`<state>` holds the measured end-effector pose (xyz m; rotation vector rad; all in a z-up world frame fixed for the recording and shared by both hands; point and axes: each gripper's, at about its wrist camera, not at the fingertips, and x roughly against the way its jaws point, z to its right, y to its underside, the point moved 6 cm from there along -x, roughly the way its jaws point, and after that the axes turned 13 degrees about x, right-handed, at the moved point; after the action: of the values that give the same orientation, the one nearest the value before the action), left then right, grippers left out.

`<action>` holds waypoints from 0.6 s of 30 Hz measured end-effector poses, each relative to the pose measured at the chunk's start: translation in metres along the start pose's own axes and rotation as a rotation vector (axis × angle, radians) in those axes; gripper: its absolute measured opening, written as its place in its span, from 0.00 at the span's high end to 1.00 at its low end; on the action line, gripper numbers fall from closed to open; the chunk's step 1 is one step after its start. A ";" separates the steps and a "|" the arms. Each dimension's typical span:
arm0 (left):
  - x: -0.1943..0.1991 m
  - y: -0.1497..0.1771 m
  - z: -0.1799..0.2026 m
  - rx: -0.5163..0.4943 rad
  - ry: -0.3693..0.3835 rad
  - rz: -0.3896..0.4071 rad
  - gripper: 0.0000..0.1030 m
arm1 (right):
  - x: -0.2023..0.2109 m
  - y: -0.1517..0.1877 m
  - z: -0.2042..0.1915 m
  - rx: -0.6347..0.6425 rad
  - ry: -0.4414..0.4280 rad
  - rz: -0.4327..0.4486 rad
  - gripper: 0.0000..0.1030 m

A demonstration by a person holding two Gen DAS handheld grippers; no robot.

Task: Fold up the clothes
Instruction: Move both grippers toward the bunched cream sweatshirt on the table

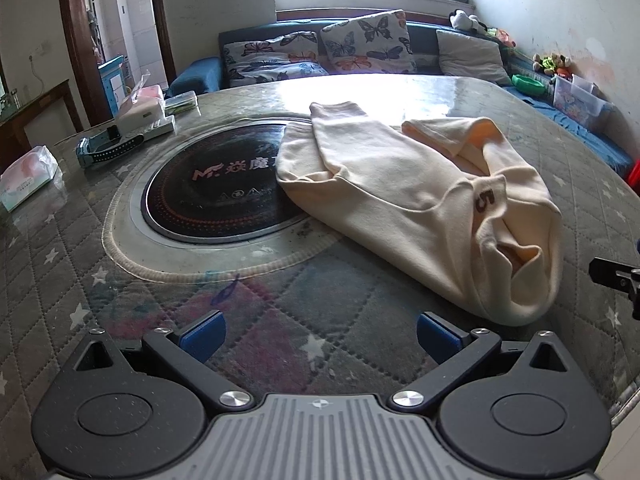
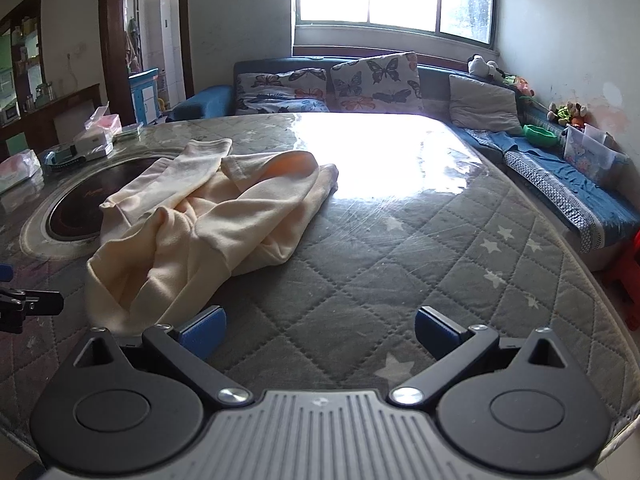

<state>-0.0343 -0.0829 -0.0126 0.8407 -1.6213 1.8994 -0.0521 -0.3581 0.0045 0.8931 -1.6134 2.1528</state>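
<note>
Both the left tool [image 1: 318,334] and right tool [image 2: 318,330] hang wide and empty above the bench [image 2: 400,248]. The cream top [image 1: 420,200] lies crumpled mid-bench, partly over the black hob [image 1: 208,188]. Risk, I judge: pinching bunched layers together would drag the heap across the glossy cover instead of spreading it

A brown "5" on the cream garment [image 1: 486,200]; seemingly "MF" on the round cooktop [image 1: 208,172].
</note>
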 end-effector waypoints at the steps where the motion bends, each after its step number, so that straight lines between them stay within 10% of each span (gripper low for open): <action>1: 0.000 0.000 0.002 -0.006 -0.002 -0.001 0.00 | 0.000 0.000 -0.001 0.000 -0.005 -0.002 0.03; 18: -0.004 0.001 0.016 -0.054 -0.005 -0.026 0.00 | -0.006 -0.006 -0.018 0.026 -0.056 -0.005 0.05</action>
<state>-0.0302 -0.0988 -0.0149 0.8404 -1.6492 1.8292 -0.0495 -0.3385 0.0016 0.9724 -1.6116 2.1682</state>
